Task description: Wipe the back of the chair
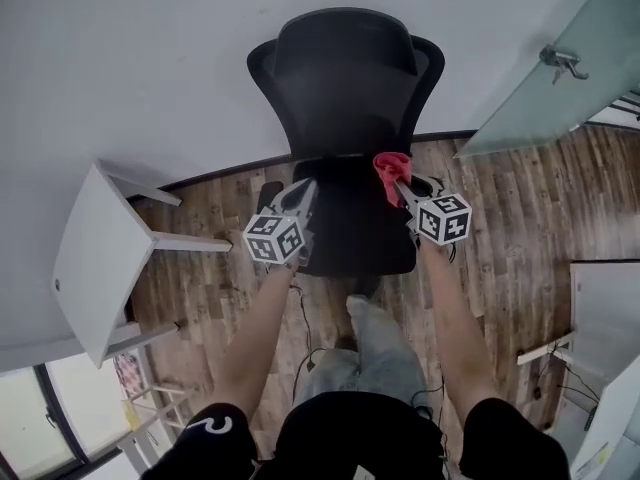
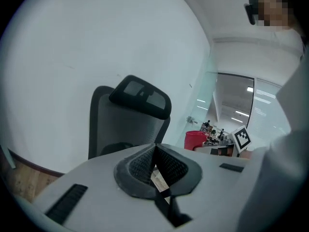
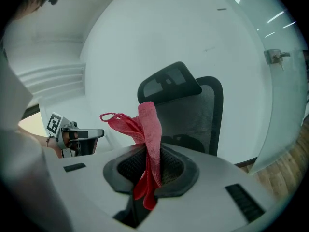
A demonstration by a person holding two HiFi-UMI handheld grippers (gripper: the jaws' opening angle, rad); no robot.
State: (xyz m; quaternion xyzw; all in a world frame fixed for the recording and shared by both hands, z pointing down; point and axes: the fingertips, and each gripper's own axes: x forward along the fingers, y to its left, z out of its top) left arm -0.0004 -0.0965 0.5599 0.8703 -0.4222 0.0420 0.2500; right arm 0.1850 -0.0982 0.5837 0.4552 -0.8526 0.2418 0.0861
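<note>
Now the right claw (image 3: 149,164) pinches a red cloth (image 3: 147,128) near the black chair (image 1: 345,78); left claw (image 2: 155,167) closed, empty.

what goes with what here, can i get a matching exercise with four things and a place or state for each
1 left gripper
2 red cloth
3 office chair
4 white table

A in front of the white wall
B shut, empty
C clamped in the right gripper
D at the person's left, on the wood floor

Pairs: 1-B, 2-C, 3-A, 4-D
</note>
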